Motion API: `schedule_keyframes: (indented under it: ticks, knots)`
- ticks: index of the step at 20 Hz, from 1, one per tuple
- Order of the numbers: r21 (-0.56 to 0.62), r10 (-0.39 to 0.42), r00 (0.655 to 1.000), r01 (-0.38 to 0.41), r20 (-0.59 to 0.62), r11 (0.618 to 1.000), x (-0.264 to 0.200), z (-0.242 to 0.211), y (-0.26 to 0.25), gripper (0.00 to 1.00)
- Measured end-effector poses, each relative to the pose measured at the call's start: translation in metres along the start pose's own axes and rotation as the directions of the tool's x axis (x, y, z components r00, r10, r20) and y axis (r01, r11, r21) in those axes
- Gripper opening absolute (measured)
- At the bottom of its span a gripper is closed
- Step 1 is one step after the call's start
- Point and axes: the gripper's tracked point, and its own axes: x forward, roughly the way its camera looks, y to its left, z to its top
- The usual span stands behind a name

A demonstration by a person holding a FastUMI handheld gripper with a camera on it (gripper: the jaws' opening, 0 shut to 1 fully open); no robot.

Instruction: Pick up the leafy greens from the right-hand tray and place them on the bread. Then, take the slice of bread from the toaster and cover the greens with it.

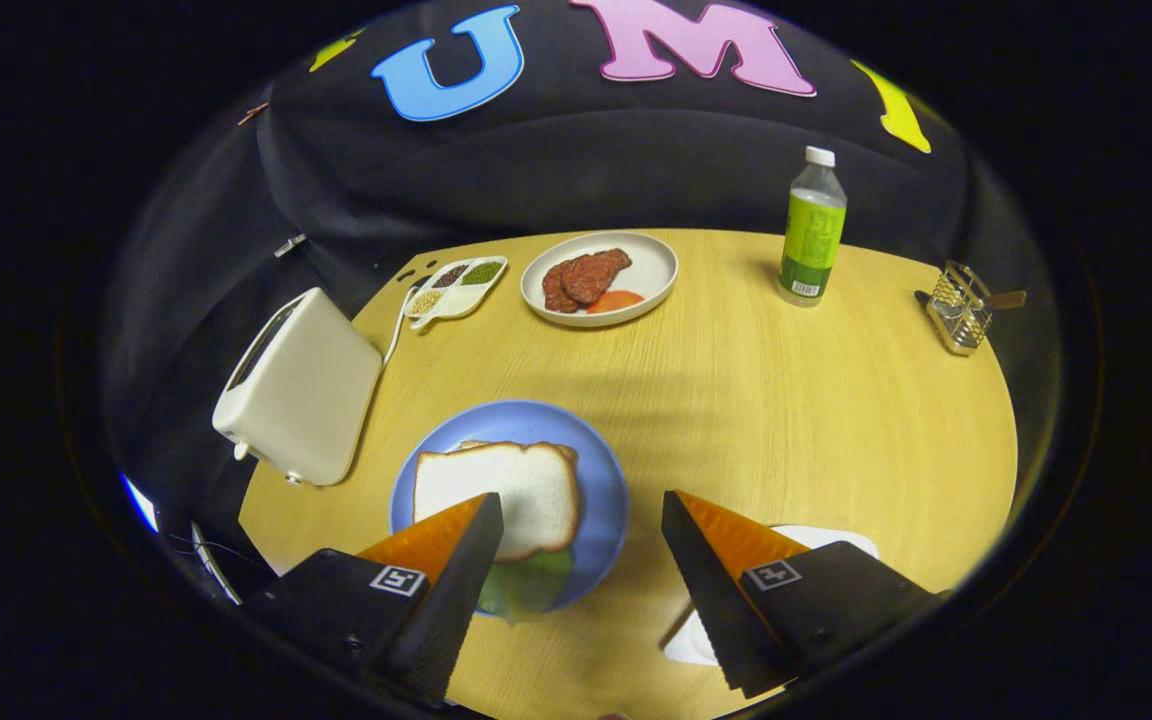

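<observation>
Jaws of the gripper (581, 520) stand spread, empty. Leafy greens (526, 585), soft and light, lie under the bread slice (496, 495) on the blue plate (601, 500), lower centre; pinch bread edges gently.

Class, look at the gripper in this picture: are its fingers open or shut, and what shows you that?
Open. The gripper has its two fingers wide apart with bare table between them, gripping nothing; the blue plate with bread lies by one finger.

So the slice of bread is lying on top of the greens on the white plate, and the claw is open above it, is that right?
Not quite: the plate is blue, not white. The gripper view shows the bread lying on top of the greens on that blue plate, with the claw open above it.
</observation>
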Motion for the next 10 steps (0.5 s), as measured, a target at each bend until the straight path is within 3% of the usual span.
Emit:
schedule_keyframes:
  ticks: [6,10]
  knots:
    - [-0.062,-0.062,0.979,0.075,0.196,0.995,-0.076,0.062,-0.036,0.99]
    - [-0.088,-0.105,0.921,0.149,0.375,0.985,-0.144,0.116,-0.062,0.99]
